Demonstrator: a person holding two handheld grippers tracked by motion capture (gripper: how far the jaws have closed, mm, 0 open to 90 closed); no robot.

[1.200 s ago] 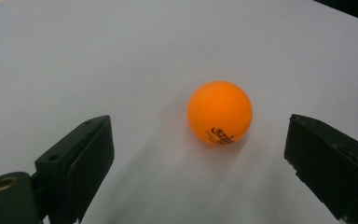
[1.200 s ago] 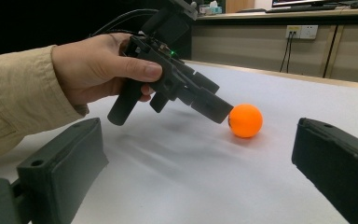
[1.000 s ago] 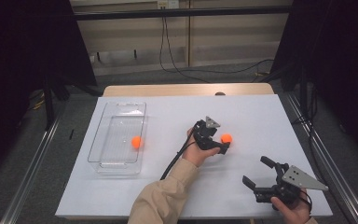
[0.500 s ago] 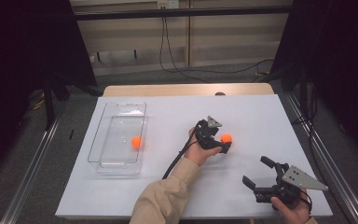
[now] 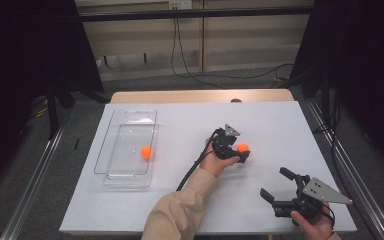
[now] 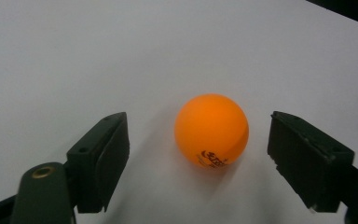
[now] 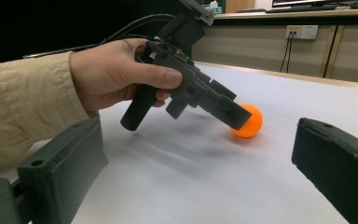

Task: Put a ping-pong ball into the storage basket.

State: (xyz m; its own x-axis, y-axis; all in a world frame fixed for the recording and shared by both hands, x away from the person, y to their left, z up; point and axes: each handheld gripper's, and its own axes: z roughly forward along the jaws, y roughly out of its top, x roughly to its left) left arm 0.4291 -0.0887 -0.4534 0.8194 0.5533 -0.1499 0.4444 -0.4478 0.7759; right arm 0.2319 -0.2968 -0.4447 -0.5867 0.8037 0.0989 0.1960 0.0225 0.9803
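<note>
Two jaws of the left claw (image 6: 200, 154), just closing, flank the orange ball (image 6: 211, 129) untouched; centring it prevents rolling across the bench (image 6: 74, 56).

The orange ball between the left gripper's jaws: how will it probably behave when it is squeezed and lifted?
The ball is round and lies free on the flat table, so it may roll if one jaw touches first. Its smooth shell looks slippery; off-centre pads might squirt it out. It looks like a table-tennis ball, so probably very light and easy to dent.

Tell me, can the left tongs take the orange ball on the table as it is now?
Probably yes: the orange ball already lies between the left tongs, whose jaws have just been closing, with gaps on both sides and nothing in between.
</note>
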